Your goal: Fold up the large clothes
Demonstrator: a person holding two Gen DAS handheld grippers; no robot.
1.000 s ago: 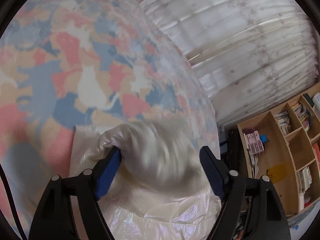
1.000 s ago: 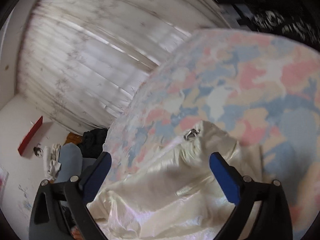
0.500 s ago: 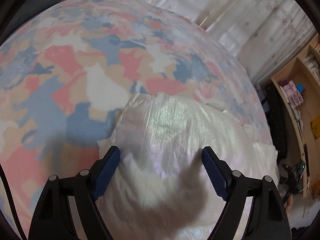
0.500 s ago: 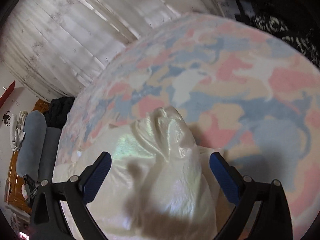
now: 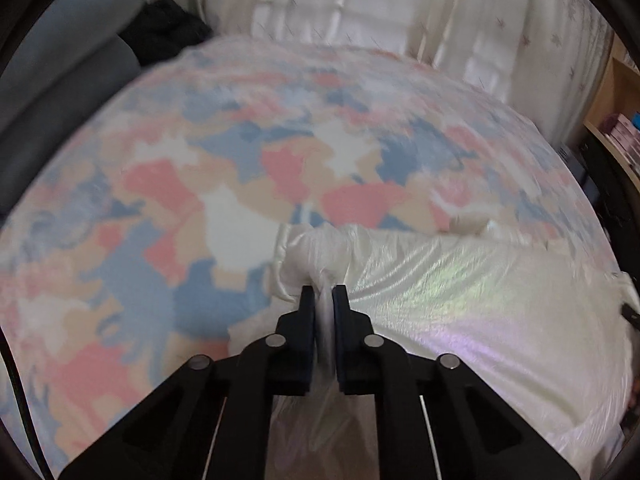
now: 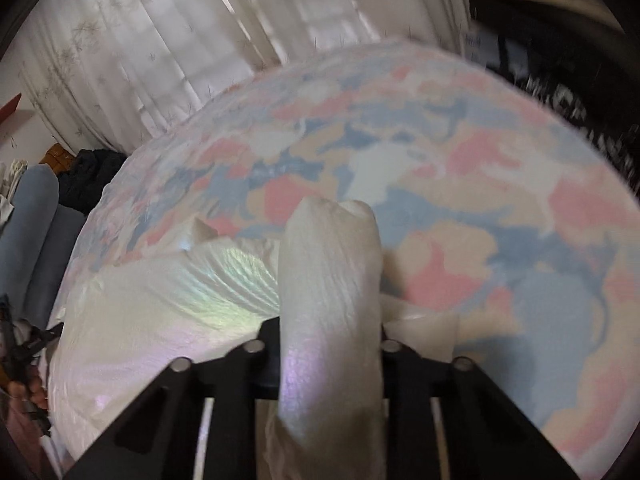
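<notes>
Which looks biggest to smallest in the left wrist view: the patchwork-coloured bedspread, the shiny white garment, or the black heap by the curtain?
1. Pink, blue and beige patchwork bedspread, filling most of the view.
2. Shiny iridescent white garment, though nearness to the camera enlarges it.
3. Black heap of fabric by the curtain, far away, so its real size is unsure.

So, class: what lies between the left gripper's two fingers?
In the left wrist view, a bunched fold of the white shiny garment lies pinched between the fingers of the left gripper, which is shut on it over the patterned bedspread.
</notes>
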